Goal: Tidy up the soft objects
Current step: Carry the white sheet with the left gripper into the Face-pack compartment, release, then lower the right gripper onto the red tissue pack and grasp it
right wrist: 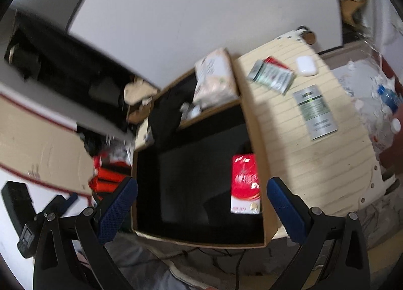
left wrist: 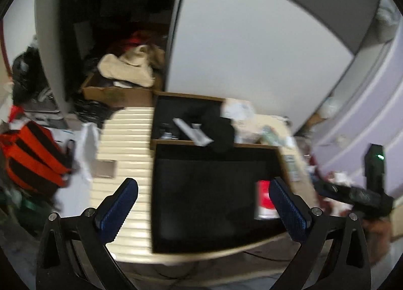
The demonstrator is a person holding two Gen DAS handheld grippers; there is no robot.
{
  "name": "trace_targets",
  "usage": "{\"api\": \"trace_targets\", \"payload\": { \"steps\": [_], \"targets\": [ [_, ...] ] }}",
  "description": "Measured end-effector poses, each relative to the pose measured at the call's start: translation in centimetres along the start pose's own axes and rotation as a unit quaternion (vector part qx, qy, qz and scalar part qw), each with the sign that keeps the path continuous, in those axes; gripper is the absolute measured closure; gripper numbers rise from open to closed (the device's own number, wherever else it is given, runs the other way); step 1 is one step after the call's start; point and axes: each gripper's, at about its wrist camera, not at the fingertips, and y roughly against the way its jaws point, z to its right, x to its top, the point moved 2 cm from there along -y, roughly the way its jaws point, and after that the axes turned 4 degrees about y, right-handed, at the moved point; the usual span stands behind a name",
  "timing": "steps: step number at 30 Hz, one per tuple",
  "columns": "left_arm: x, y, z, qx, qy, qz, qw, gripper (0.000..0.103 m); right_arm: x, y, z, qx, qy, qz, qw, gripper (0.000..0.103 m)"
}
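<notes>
My left gripper [left wrist: 203,186] is open and empty above a near black-lined cardboard box [left wrist: 282,156]. A red packet [left wrist: 264,199] lies at the box's right side; it also shows in the right wrist view [right wrist: 245,184]. A far box [left wrist: 186,96] holds a dark cloth [left wrist: 219,128] and a white strip [left wrist: 191,131]. Beige cloth [left wrist: 131,68] is heaped on a third box at the back left. My right gripper [right wrist: 202,184] is open and empty over the same near box [right wrist: 201,239]. A pale soft pack [right wrist: 216,78] leans on the far box's rim.
A cream slatted table [right wrist: 307,143] carries a grey leaflet [right wrist: 314,111], a green pack [right wrist: 272,75] and a white case [right wrist: 306,65]. Crumpled plastic bottles [right wrist: 377,103] lie right. An orange and black bag [left wrist: 32,156] sits left. A white cabinet door [left wrist: 252,38] stands behind.
</notes>
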Motion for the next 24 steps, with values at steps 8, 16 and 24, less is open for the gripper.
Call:
{"api": "trace_targets", "payload": {
  "steps": [8,16,24],
  "targets": [
    [2.9,-4.7,-2.7,-0.017,0.002,-0.016,0.9997,0.0,-2.4,-4.2,-2.5,-0.103,0.079,-0.084,0.988,0.005],
    [2.6,-8.9,-7.1,-0.032,0.107,-0.079,0.9906,0.0,-2.3,-9.3,-4.2,-0.168,0.125,-0.146,0.967,0.031],
    [3.5,-7.2,-7.8,-0.033,0.125,-0.055,0.99,0.0,-2.4,-14.2,-3.5,-0.284,0.19,-0.228,0.912,0.031]
  ]
}}
